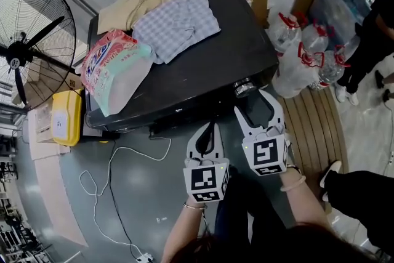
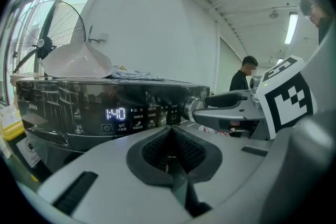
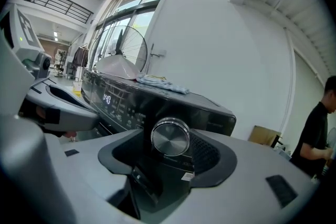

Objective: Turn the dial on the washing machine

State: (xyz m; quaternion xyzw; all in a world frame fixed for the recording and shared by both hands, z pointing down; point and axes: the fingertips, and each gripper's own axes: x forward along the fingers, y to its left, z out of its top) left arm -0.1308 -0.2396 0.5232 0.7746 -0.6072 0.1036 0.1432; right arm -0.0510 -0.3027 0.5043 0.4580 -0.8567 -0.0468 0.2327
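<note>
Sitting at the right end of the washing machine's (image 1: 203, 64) dark front panel, the round metal dial (image 3: 170, 137) faces straight into the right claw (image 1: 252, 103). In the right gripper view, the dial is framed in the gap between the two jaws. They stand wide apart, one on either side, and neither pad presses on it. From the head view the dial is just beside the tip of that claw's left jaw, at the machine's front corner.

The left claw (image 1: 211, 126) hangs lower and to the left, near the front panel but apart from it. Its jaws are closed together with nothing between them (the left gripper view shows the ribbed pads meeting). Beyond them the lit display (image 2: 116, 113) reads 1:40, to the left of the dial.

On the machine's black lid lie a pink and pale green detergent bag (image 1: 114, 71), a checked cloth (image 1: 175, 24) and a beige cloth (image 1: 135, 3), all towards the left and back, well apart from the dial. A large floor fan (image 1: 31, 46) stands to the left of the machine, with a yellow container (image 1: 64, 120) beneath it. A white cable (image 1: 104, 182) loops across the grey floor in front. To the right are clear plastic bags (image 1: 301, 52) with red handles, and a person in dark clothes (image 1: 369, 28) stands beyond them.
</note>
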